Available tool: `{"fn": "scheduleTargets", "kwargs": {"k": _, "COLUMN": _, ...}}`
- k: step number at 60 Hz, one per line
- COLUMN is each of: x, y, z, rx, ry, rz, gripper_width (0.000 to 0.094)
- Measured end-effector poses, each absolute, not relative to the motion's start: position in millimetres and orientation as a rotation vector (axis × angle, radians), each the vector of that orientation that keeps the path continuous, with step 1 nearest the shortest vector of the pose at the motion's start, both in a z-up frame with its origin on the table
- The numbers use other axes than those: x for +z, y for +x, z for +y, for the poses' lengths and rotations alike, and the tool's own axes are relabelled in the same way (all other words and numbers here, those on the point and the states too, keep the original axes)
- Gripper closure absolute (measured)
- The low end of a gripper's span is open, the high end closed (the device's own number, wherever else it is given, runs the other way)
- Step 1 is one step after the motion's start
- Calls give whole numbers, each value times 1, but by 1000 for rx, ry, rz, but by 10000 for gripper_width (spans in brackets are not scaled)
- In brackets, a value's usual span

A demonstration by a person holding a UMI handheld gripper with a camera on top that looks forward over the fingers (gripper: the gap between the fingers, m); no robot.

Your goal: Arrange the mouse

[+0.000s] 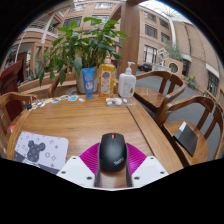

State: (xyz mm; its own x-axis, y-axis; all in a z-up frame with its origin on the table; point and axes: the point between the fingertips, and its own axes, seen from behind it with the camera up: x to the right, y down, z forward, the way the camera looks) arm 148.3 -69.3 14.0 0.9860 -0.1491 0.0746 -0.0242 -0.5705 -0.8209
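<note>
A black computer mouse [112, 151] with a dark scroll wheel sits between my fingers, its front pointing away from me. My gripper [112, 162] is shut on the mouse, with the magenta pads [91, 158] pressing its left and right sides. The mouse is over the near edge of a round wooden table [80, 120]. The mouse's underside and its contact with the table are hidden.
A white sheet with black marks [38, 151] lies left of the fingers. At the table's far side stand a potted plant [85, 45], a yellow carton [106, 78], a white pump bottle [127, 84] and small items. Wooden chairs [190, 120] ring the table.
</note>
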Motion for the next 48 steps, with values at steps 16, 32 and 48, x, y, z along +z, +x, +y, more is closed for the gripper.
{"fn": "scheduleTargets", "kwargs": {"k": 16, "x": 231, "y": 87, "z": -66, "rx": -104, "ry": -1777, "rz": 115, "gripper_width": 578}}
{"fn": "scheduleTargets", "kwargs": {"k": 32, "x": 141, "y": -51, "z": -77, "rx": 102, "ry": -1964, "rz": -33, "gripper_width": 582}}
{"fn": "scheduleTargets", "kwargs": {"k": 48, "x": 11, "y": -101, "z": -103, "rx": 131, "ry": -2203, "rz": -87, "gripper_width": 554}}
